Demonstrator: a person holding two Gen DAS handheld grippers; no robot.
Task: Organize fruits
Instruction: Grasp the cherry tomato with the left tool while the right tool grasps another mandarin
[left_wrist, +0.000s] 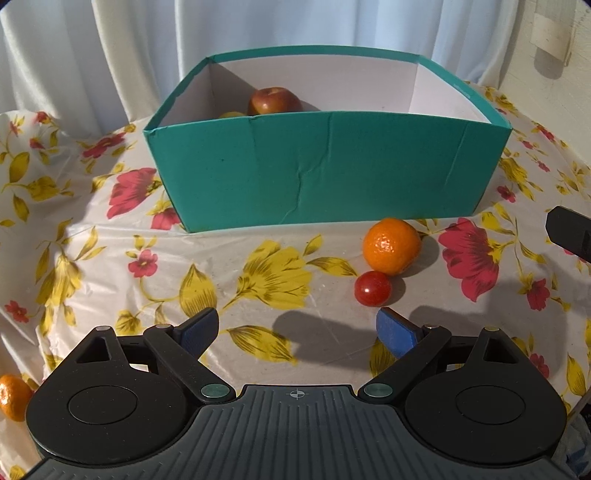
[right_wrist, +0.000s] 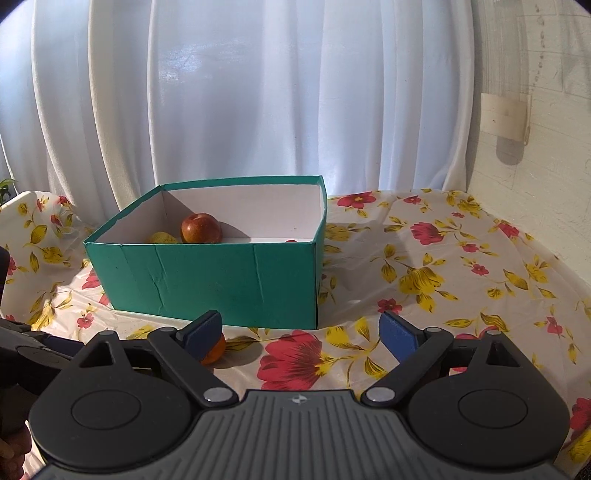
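Note:
A teal box stands on the floral tablecloth and holds a red apple and a yellow fruit. In front of it lie an orange and a small red tomato. My left gripper is open and empty, just short of the tomato, which sits near its right finger. My right gripper is open and empty before the box; the orange peeks from behind its left finger. The apple, the yellow fruit and a bit of something red show inside.
A second orange lies at the table's left front edge. White curtains hang behind the table and a wall stands to the right. The other gripper shows at the right edge of the left wrist view.

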